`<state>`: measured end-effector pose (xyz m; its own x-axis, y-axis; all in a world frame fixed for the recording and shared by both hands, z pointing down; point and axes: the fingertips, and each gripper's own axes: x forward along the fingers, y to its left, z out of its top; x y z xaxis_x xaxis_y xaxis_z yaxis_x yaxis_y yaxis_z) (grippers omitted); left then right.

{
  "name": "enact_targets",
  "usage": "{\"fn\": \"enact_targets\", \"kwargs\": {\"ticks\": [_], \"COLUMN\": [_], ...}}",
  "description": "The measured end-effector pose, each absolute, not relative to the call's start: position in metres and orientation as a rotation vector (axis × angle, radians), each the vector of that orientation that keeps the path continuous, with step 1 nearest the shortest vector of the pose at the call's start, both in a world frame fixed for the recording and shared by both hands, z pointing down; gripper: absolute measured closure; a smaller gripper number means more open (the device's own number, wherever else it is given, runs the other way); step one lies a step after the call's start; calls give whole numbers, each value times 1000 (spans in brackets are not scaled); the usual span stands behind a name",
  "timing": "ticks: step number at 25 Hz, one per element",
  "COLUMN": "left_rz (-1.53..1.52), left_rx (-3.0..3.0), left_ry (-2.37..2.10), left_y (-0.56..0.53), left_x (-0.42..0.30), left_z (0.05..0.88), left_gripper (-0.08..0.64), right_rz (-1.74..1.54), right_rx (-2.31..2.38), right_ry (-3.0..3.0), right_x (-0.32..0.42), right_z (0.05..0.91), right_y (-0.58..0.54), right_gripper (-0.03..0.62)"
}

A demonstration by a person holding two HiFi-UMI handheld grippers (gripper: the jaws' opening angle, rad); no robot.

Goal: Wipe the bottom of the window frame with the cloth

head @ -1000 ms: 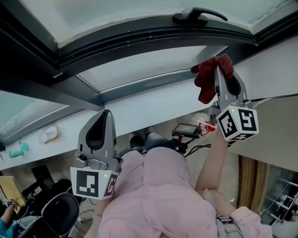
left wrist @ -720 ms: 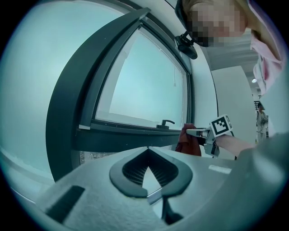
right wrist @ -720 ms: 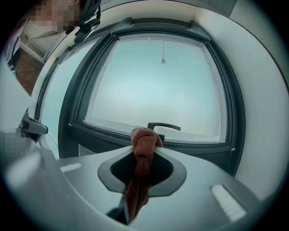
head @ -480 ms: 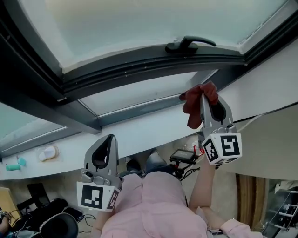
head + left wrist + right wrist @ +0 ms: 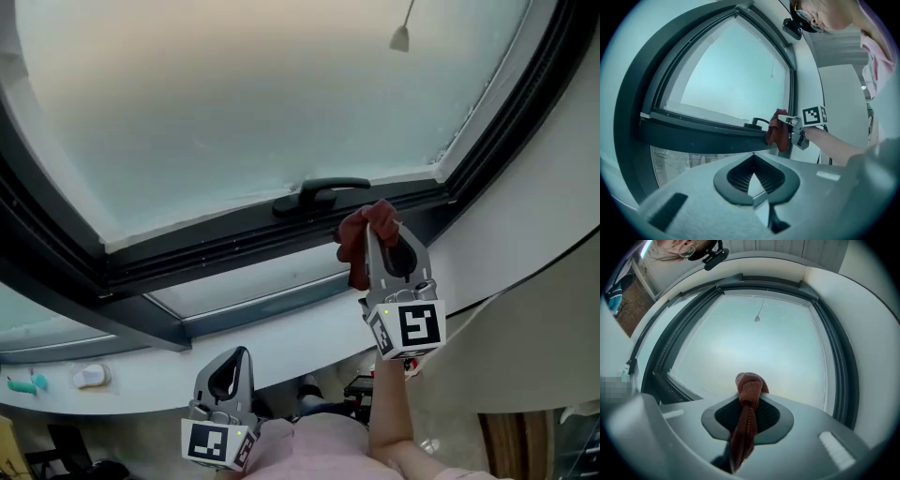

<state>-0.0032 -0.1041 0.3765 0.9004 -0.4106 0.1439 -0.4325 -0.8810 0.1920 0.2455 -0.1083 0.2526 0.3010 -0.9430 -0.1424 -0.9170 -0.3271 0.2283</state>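
Observation:
In the head view, the dark bottom rail of the window frame (image 5: 225, 251) runs across the middle, with a black handle (image 5: 323, 194) on it. My right gripper (image 5: 377, 225) is shut on a red cloth (image 5: 356, 242). The bunched cloth is pressed at the rail, just right of the handle. The right gripper view shows the cloth (image 5: 749, 389) sticking out past the right gripper (image 5: 749, 398) toward the glass. My left gripper (image 5: 236, 356) hangs low and shut, holding nothing. In its own view the left gripper (image 5: 753, 157) points at the rail (image 5: 703, 137) and the distant cloth (image 5: 778, 135).
A white sill (image 5: 281, 342) runs below the frame, and a white wall (image 5: 553, 216) rises at the right. A blind-cord pull (image 5: 400, 37) hangs in front of the glass. A small white object (image 5: 91, 377) lies on the sill at far left.
The right gripper has carried the cloth left and up to the bottom rail beside the handle. The view has tilted upward, so the left gripper sits lower in the picture.

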Motion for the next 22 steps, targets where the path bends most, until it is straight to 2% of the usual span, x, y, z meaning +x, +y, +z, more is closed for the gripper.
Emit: {"fn": "enact_targets", "kwargs": {"ticks": [9, 15, 22], "left_rz": [41, 3, -23], "left_rx": [2770, 2714, 2715], "left_ry": [-847, -1028, -1157], "left_y": [-78, -71, -71], "left_x": [61, 70, 70], "left_z": [369, 370, 358], "left_gripper": [565, 565, 565], "right_rz": [-411, -319, -281], "right_rx": [2154, 1966, 1958], "right_ry": [-1942, -1928, -1971], "right_x": [268, 267, 279], "right_z": [262, 300, 300], "right_y": [-160, -180, -192], "right_gripper": [534, 534, 534]}}
